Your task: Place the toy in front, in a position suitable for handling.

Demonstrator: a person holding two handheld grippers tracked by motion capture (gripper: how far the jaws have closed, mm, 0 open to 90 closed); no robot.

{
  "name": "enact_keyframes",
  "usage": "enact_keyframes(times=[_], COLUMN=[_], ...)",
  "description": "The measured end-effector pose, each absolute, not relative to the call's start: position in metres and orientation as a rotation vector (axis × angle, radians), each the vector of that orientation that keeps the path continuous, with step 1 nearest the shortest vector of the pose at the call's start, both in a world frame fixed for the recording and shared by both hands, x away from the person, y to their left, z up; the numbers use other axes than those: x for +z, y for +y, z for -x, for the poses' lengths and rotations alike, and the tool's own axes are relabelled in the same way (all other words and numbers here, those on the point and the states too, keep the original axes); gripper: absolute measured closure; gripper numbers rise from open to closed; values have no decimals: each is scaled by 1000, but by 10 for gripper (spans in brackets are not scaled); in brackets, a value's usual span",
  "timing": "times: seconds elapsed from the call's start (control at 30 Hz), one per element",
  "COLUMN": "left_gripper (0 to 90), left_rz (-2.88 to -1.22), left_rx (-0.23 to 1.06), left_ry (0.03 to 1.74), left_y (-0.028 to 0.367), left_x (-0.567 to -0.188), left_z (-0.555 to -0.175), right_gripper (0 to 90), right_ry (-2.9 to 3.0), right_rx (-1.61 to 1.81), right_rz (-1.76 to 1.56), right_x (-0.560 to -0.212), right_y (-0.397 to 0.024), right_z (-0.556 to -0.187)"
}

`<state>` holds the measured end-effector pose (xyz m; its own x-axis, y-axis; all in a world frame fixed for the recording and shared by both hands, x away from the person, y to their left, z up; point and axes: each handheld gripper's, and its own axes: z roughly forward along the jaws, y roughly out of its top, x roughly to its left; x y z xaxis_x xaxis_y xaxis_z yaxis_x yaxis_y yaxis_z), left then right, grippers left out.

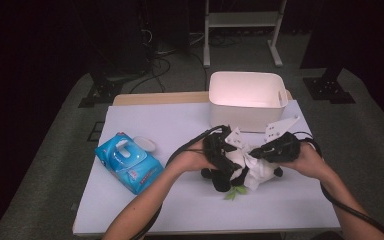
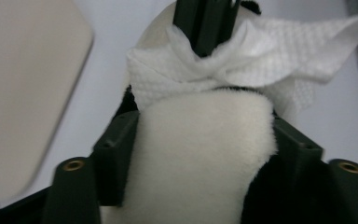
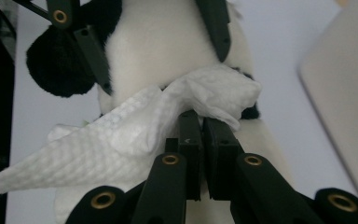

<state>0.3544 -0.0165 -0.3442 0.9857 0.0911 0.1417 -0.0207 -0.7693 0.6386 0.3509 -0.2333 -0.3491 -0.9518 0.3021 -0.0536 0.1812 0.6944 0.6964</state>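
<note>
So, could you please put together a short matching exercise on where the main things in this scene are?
Things:
1. plush panda
2. white wipe
3. white bin
4. blue wipes pack

Places:
A. at the far edge of the table, open side up
B. lying on the table to the left of both hands
C. clamped between the jaws of the left gripper
D. pinched in the shut jaws of the right gripper, draped on the toy

Pairs: 1-C, 2-D, 3-A, 4-B
</note>
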Motion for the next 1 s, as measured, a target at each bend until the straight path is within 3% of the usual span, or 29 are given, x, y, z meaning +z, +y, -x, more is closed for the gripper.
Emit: enact_keyframes(times=[0.23,0.47,0.7,1.0], left_gripper=[196,190,214,227], left_rz=[-2373,-2397,-2425,-2402], left_rx=[179,83,123,118], left_ry=[85,140,80,36], left_y=[7,28,26,25], left_x=[-329,-349,-351,-354], left_z=[-337,-331,-324,-323], right_gripper=[856,857,856,844], right_ry=[2793,2799,2785,2741], right_rx=[1075,1110,1118,988], right_rz=[-346,-266,-203,-338], right_x=[-356,-357,-347,-342], right_y=[-225,-219,-195,-237], right_z=[-327,-308,-316,-319])
